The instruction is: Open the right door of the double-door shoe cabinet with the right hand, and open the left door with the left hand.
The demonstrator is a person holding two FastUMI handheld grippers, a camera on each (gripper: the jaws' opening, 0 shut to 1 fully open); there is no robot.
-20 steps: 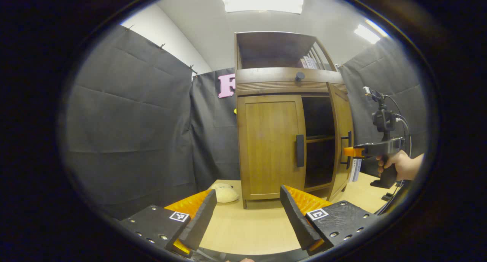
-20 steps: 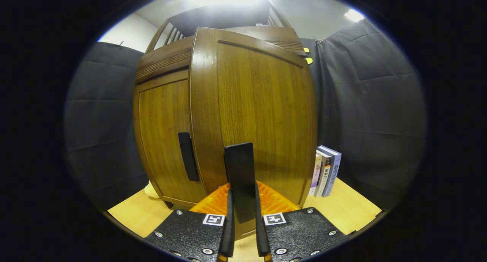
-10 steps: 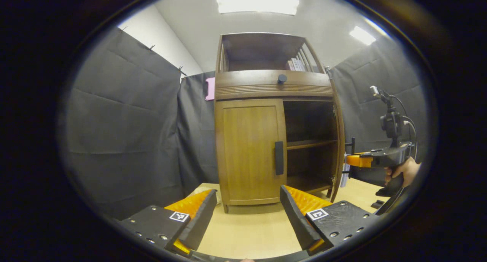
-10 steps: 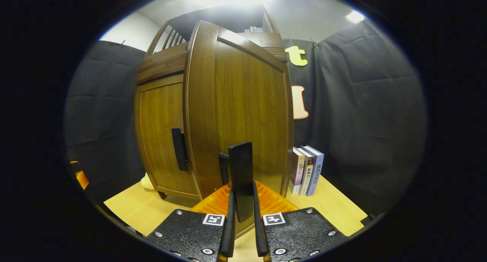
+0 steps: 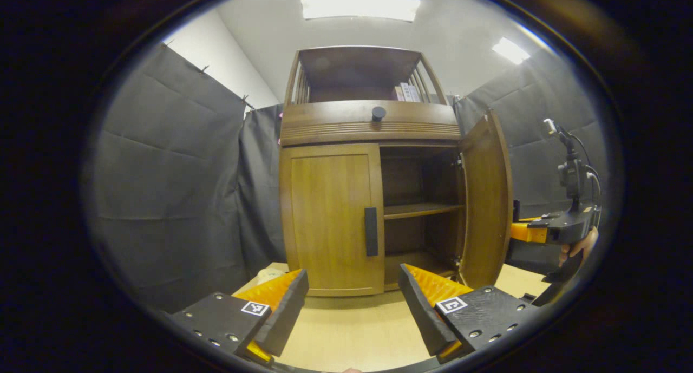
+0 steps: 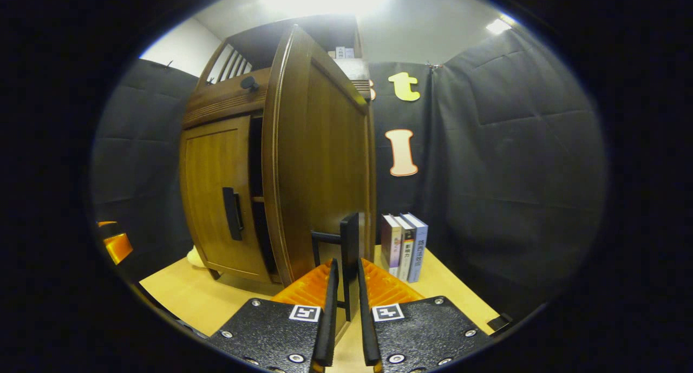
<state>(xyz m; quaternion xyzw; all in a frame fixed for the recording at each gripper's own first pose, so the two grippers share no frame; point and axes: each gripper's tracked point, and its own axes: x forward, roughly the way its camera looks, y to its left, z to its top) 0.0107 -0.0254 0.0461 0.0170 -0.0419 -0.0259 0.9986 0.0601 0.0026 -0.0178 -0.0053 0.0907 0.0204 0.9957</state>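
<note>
Black cloth walls close in a pale wooden table [image 5: 352,335] where the shoe cabinet [image 5: 368,129] stands, its right door [image 5: 484,200] swung wide open and its left door [image 5: 330,221] closed. Ahead of the closed door, the left gripper [image 5: 352,302] hovers with its fingers spread wide, holding nothing. Clamped narrow on the right door's handle [image 6: 349,243], the right gripper [image 6: 345,329] has a row of books [image 6: 403,246] standing just beyond.

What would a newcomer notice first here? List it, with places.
The wooden shoe cabinet at centre, its right door swung wide to show a shelf inside, while the left door is shut. The right tongs are clamped on the right door's handle; the left tongs hang open before the cabinet.
</note>
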